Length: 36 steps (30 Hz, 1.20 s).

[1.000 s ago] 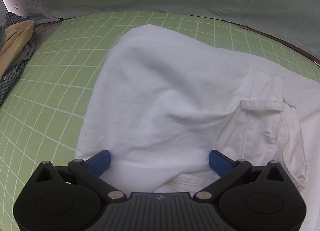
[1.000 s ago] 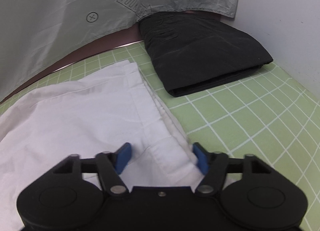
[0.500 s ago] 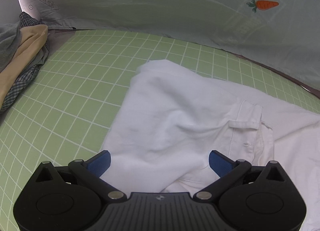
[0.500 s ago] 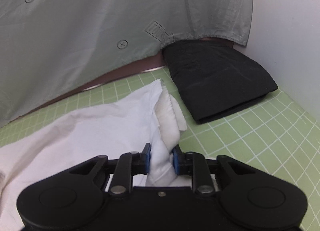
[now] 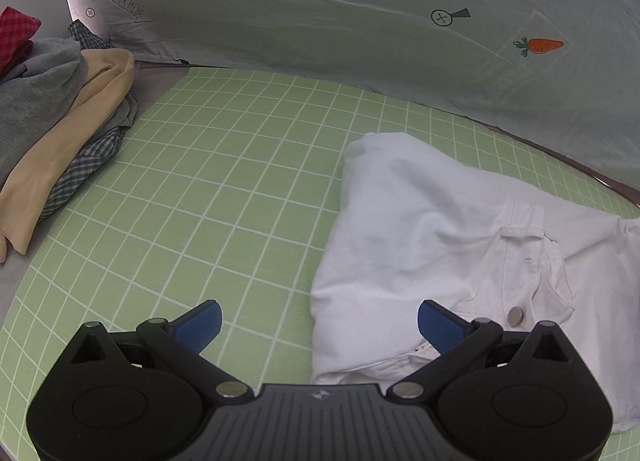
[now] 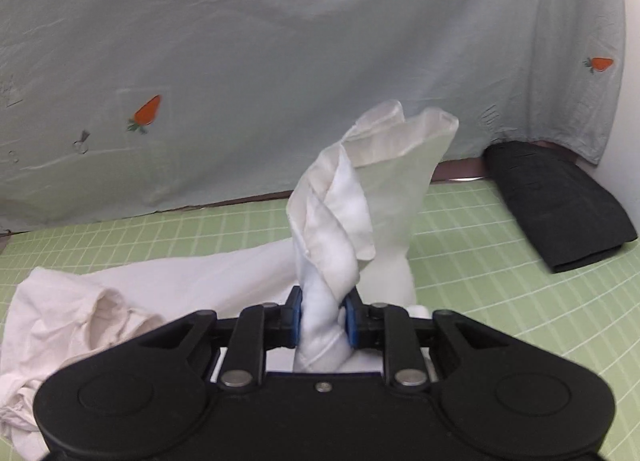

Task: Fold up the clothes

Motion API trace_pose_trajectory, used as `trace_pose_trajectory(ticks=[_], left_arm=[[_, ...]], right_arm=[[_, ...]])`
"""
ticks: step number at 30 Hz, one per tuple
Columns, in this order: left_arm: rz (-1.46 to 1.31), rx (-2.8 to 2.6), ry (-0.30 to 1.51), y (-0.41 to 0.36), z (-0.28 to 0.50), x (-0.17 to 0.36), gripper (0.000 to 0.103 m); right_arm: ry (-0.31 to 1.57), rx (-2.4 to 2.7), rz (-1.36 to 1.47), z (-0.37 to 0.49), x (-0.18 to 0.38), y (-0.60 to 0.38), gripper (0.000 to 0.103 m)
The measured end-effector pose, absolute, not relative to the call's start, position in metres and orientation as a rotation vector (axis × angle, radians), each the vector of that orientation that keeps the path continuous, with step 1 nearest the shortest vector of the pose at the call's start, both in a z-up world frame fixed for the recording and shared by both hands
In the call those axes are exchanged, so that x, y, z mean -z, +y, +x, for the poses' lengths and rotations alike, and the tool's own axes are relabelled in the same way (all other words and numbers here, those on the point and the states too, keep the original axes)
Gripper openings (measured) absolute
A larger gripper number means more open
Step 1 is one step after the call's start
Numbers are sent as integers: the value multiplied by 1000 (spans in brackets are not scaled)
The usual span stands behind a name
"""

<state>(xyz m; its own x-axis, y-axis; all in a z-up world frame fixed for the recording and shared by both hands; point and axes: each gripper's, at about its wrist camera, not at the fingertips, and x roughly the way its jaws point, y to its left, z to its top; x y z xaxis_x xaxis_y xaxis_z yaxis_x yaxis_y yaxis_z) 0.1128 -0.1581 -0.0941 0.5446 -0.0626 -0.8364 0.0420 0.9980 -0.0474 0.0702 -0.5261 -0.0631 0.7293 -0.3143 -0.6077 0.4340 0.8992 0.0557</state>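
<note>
White trousers [image 5: 440,229] lie on the green grid mat [image 5: 224,197], waistband and metal button [image 5: 515,316] toward me. My left gripper [image 5: 318,325] is open and empty, above the mat at the trousers' left edge. My right gripper [image 6: 322,317] is shut on a bunched leg end of the white trousers [image 6: 360,197] and holds it up above the mat; the rest of the garment [image 6: 120,301] trails down to the left.
A pile of unfolded clothes [image 5: 60,109] lies at the left edge of the mat. A folded black garment [image 6: 560,205] lies at the far right. A grey printed cloth backdrop [image 5: 360,21] hangs behind the mat.
My right gripper closed on the trouser leg end and lifted it off the mat. My left gripper stayed open and drew back to the left, off the trousers.
</note>
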Motion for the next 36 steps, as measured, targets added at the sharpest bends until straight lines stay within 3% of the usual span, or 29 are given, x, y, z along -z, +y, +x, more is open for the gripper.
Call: trace_pose_trajectory(ticks=[3,8,11,15,19,29,36], left_arm=[[-22,79,1004,-146,109,98,103],[-12,108,1014,-135,102,102,103],[-18,110,1007,-131,100,98,103],[-22,108,984,-130,92,91,103],[-27,115,953,-130,83,91,103],[-114,16,993,-115,54,121,103],[-118,-5,1003,-116,38,128,103]], right_arm=[[679,387,189,85,88,-478,25],[852,382,255,97,136,-437,41],[817,375,270,85,121,-428,52],[699,380,292,60,83,-434,57],[652,567,279,47,65,-457,76],[894,560,16,70,144,-444,76],[849,554,37,62,142,-430,76]])
